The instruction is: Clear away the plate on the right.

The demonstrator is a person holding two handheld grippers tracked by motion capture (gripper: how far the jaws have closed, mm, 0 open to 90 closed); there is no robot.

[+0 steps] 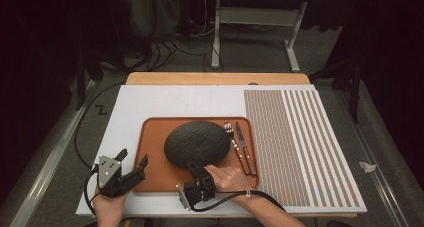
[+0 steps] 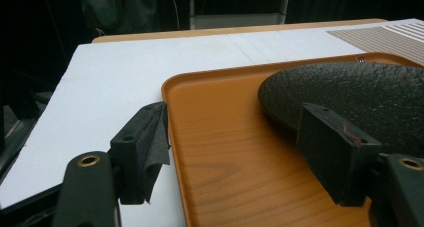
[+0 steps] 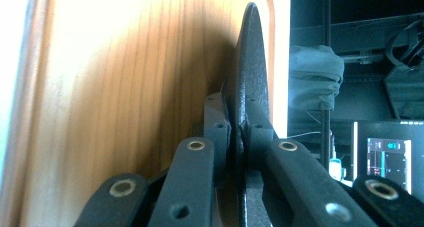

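The person's right hand (image 1: 231,178) lies low over the near edge of the orange tray (image 1: 152,137), forearm coming in from the bottom right, wrist turned so the right tongs (image 1: 192,166) lie sideways. Those tongs are pinched onto the near rim of the dark plate (image 1: 197,143), one jaw under it and one on top; in the right gripper view the plate (image 3: 251,72) stands edge-on between the jaws.

The left tongs (image 1: 134,159) hang at the tray's near left corner, held up off the white board (image 1: 150,99), jaws spread wide with nothing between them. In the left gripper view one jaw is over the white board and the other over the tray (image 2: 220,152), close to the plate's edge.

The plate sits in the middle of the tray. Just to its right, a fork (image 1: 231,137) and a knife (image 1: 244,144) lie side by side inside the tray's right rim. Bare tray wood shows to the plate's left. A striped mat (image 1: 300,147) covers the right side of the desk, and the white board is open at the far and left sides.
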